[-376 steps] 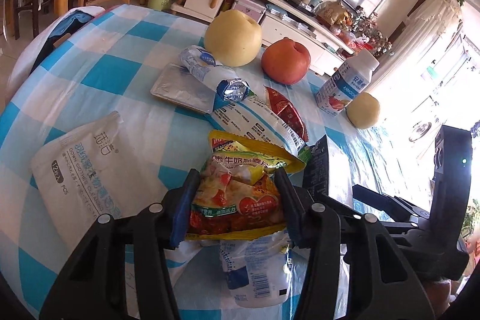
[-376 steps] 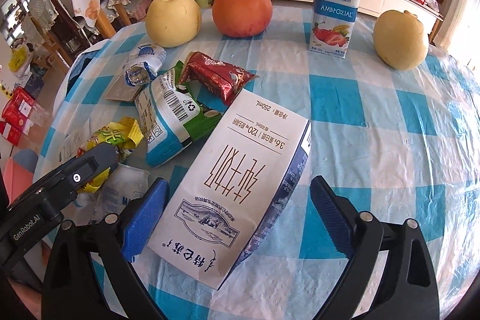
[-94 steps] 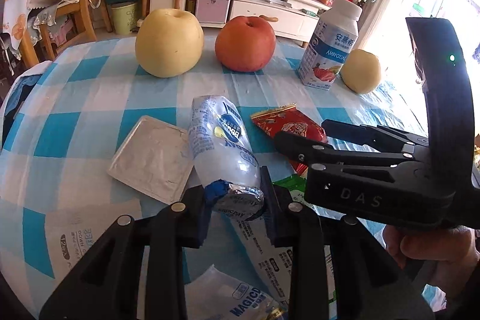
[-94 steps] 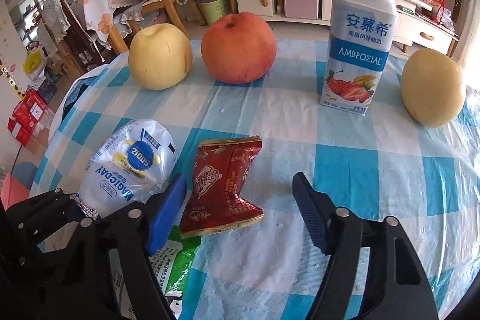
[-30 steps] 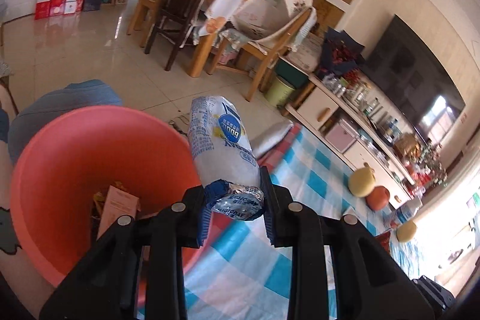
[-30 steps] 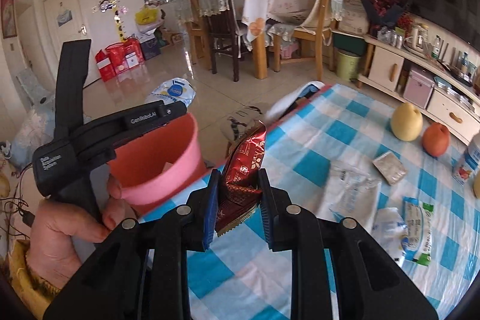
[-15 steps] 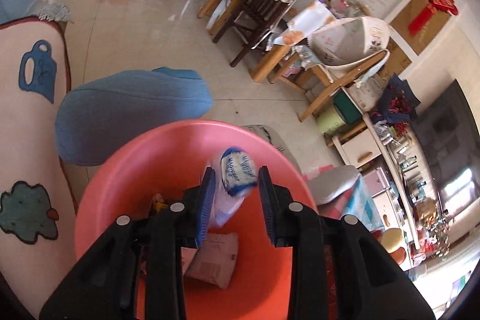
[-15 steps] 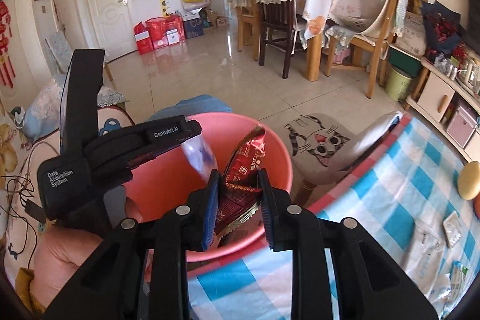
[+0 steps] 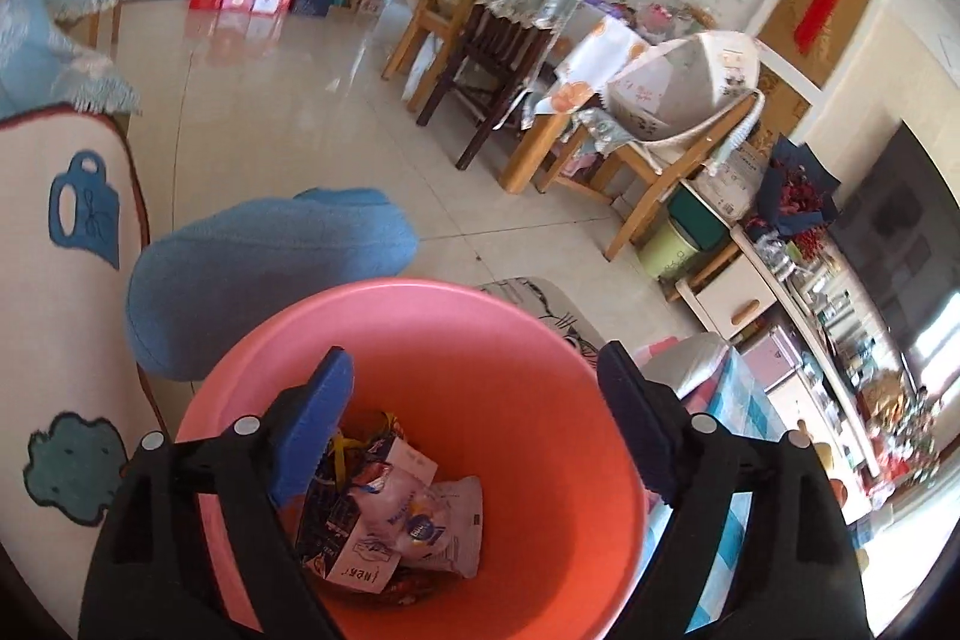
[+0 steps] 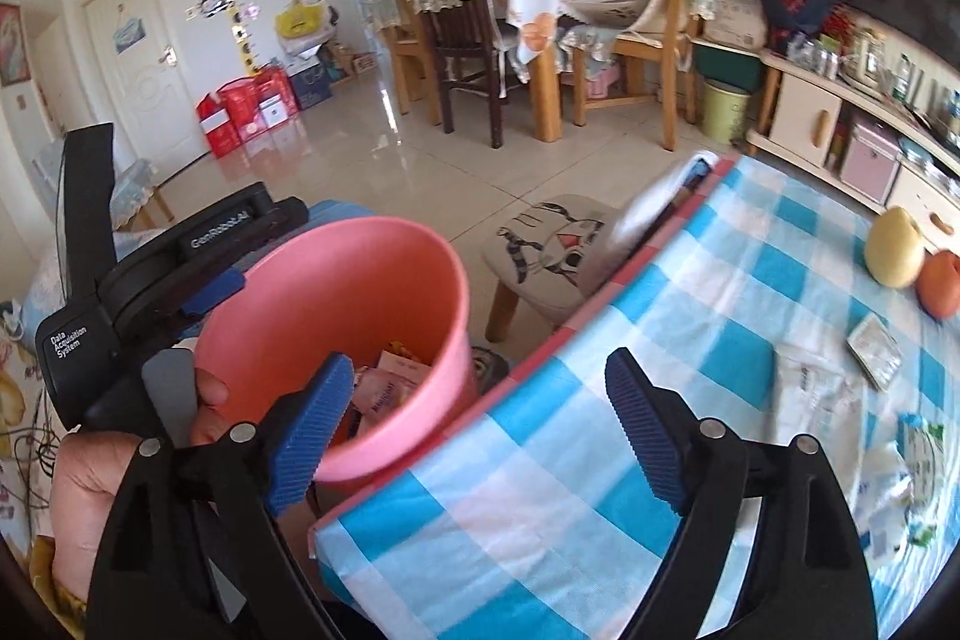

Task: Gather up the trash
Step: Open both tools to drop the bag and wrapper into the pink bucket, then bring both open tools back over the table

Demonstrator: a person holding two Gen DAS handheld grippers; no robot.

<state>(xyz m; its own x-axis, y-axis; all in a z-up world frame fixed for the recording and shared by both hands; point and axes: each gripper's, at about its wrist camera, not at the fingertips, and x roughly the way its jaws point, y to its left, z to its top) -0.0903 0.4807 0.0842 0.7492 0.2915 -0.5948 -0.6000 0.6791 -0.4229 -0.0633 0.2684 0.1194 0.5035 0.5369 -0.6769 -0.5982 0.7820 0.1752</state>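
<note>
Trash wrappers (image 9: 390, 520) lie heaped inside the pink bin (image 9: 540, 400), below both just-opened, empty grippers, left (image 9: 474, 400) and right (image 10: 480, 400).

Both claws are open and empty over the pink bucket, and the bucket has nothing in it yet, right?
Not quite. The left wrist view shows wrappers already lying in the pink bucket. The left claw and right claw are indeed open and empty.

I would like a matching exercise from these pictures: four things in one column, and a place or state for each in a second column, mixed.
Things:
1. pink bin
2. yellow pear
3. left gripper
4. cat-face stool

Places or states:
A. on the checked tablecloth
B. open, nothing between its fingers
C. holds wrappers
D. on the floor beside the table

Pairs: 1-C, 2-A, 3-B, 4-D
</note>
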